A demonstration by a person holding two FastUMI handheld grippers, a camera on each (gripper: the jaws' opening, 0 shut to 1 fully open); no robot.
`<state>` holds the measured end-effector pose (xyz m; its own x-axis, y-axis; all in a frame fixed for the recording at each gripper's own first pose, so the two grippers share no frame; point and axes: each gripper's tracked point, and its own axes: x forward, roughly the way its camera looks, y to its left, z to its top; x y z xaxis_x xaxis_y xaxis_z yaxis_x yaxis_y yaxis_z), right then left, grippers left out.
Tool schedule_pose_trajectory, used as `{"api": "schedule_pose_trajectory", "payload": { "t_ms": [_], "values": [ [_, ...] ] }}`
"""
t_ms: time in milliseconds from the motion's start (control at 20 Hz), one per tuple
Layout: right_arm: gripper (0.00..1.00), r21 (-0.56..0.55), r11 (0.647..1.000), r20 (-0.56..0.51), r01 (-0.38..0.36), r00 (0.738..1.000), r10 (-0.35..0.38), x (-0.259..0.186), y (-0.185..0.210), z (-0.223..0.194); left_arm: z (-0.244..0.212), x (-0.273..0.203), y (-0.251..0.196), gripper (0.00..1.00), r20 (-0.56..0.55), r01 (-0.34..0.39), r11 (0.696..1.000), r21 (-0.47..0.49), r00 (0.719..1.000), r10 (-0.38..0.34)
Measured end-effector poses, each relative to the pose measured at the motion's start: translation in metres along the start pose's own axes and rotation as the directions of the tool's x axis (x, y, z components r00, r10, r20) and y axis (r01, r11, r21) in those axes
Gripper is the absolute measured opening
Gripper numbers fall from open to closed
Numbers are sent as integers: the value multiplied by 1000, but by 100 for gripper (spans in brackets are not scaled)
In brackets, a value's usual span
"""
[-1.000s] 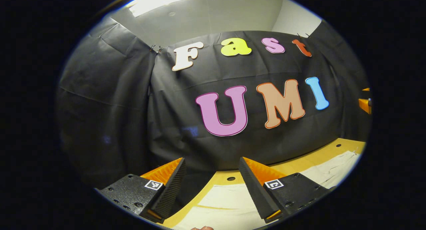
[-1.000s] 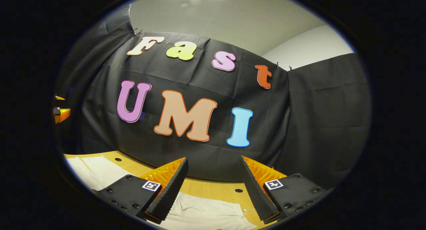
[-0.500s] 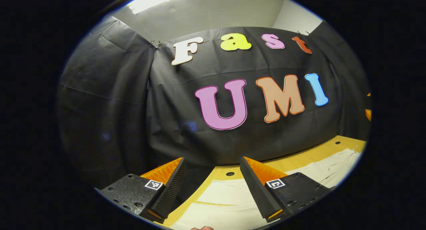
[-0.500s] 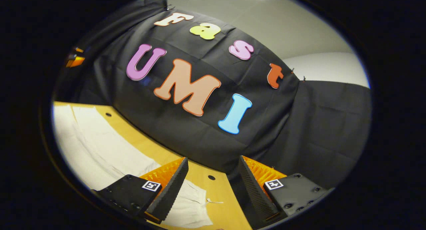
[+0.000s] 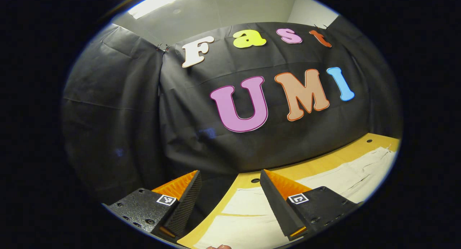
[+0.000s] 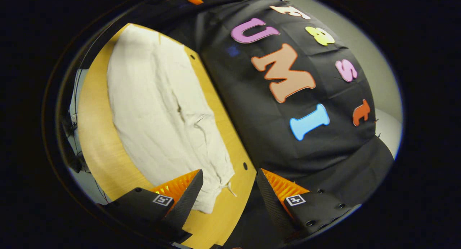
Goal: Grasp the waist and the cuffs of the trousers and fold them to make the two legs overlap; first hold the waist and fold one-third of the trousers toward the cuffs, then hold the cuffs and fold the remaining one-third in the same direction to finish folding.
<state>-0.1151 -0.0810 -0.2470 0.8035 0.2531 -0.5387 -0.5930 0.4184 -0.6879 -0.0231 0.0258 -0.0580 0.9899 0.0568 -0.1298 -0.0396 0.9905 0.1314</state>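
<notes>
- In the right gripper view I see the trousers, pale cloth lying flat and lengthwise on the wooden table, close along the black wall cloth.
- The right gripper has its jaws wide apart and holds nothing. The near end of the trousers, with a thin drawstring hanging out, lies just beside its left finger, so I judge this end is the waist.
- In the left gripper view, the left gripper is also spread wide and empty. It hangs above the other end of the trousers, near the table edge.
- I think no fold is started yet; the first step, taking waist and cuffs, is still to do.
- Risk one: my right camera is strongly rolled, so I can misjudge the line of the waistband and pinch only one layer, or only the string.
- Risk two: the fabric has wrinkles in the middle. If both grippers do not lift together, the legs may twist and not overlap.
- Risk three: the table has small holes; a fingertip coming down too steep could catch there or push the cloth into a bunch.
</notes>
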Motion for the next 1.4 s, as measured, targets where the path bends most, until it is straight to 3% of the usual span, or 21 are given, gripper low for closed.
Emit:
{"api": "schedule_pose_trajectory", "payload": {
  "t_ms": [400,550,650,800,1150,1300,1400],
  "values": [
    [98,-89,963,-107,-253,964,243,20,75,-45,-19,-8,-5,96,-42,29,996,81,999,-26],
    [100,-147,933,-122,-328,942,312,23,95,-49,-33,-14,-7,100,-76,51,990,129,996,-42],
    [100,-188,909,-137,-371,927,350,28,107,-56,-38,-20,-6,96,-84,62,986,152,995,-50],
    [94,-251,889,-146,-384,923,357,39,114,-58,-47,-27,-6,96,-101,76,977,198,993,-57],
    [91,-196,874,-209,-445,890,406,63,115,-58,-64,-32,-9,96,-129,127,965,230,987,-99],
    [84,-152,866,-248,-476,867,433,69,119,-61,-78,-33,-17,96,-153,186,936,299,977,-145],
    [77,-143,857,-279,-496,851,446,73,120,-60,-91,-36,-21,96,-176,240,884,401,967,-183]
  ]
}}
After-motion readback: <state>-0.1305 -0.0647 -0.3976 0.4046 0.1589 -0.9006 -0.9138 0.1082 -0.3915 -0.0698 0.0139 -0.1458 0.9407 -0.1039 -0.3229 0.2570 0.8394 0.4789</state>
